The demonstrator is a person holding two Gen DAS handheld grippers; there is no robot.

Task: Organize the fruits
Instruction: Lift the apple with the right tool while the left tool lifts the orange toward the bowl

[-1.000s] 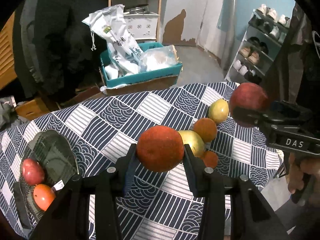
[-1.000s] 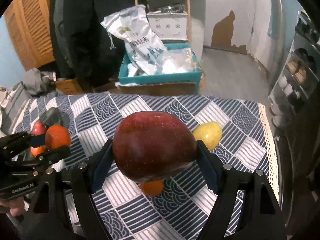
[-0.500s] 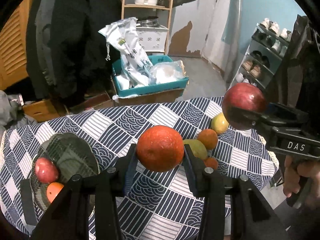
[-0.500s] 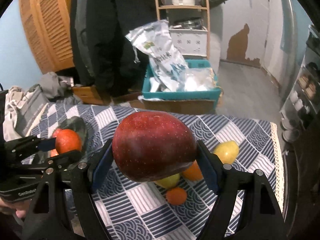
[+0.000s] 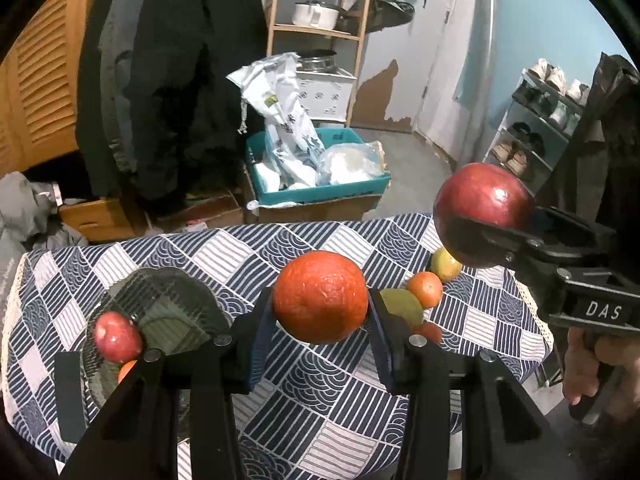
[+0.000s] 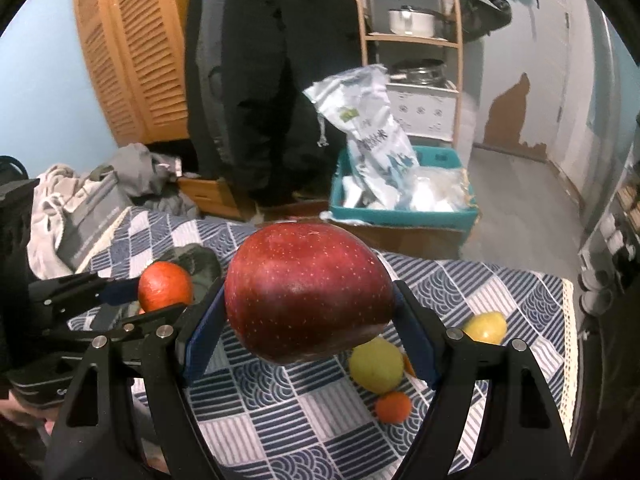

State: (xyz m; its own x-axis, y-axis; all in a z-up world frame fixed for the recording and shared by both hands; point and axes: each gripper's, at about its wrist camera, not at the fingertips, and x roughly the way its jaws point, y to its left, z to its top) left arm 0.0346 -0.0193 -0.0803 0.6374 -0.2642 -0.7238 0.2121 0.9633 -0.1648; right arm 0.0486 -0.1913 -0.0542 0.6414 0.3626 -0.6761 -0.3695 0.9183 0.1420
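A glossy red apple, a dimpled matt orange and a patterned cloth-covered worktop are seen.

an orange and a dark red apple are held aloft; two yellow-green fruits and small oranges are left on the cloth.

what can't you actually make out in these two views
- Orange fruit in the glass bowl: left wrist view, mostly hidden behind the left gripper; only a sliver shows.
- Loose fruit on the table: left wrist view, a small orange one is largely covered by the orange and a finger.
- Bowl contents: right wrist view, blocked by the red apple in the right gripper.
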